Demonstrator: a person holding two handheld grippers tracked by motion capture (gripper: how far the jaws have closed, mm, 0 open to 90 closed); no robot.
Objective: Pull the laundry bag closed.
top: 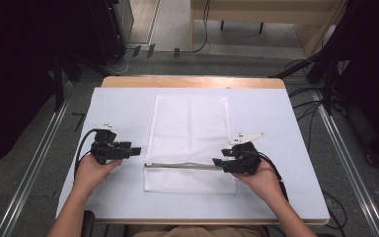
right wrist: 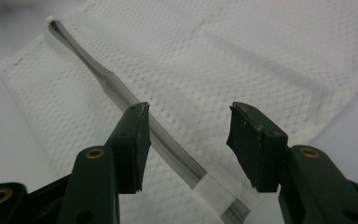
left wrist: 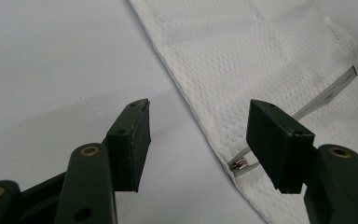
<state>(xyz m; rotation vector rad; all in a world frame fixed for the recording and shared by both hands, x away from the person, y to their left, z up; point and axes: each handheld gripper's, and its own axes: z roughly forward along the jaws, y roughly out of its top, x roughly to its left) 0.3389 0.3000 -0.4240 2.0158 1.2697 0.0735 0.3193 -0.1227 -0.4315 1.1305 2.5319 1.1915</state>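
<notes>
At the near edge of the surface point(top: 276, 148), a person's hands hold both tongs low. The left tongs point(top: 134, 150) gape wide and empty just beside the left edge of the white mesh bag point(top: 190, 128). The right tongs point(top: 218, 162) gape wide, empty, over the bag's zipper point(top: 182, 166). The bag lies flat, stretching toward the far side.

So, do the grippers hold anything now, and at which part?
Nothing is held. Both the left gripper and the right gripper have open jaws above the white mesh bag, near the two ends of its zipper.
</notes>
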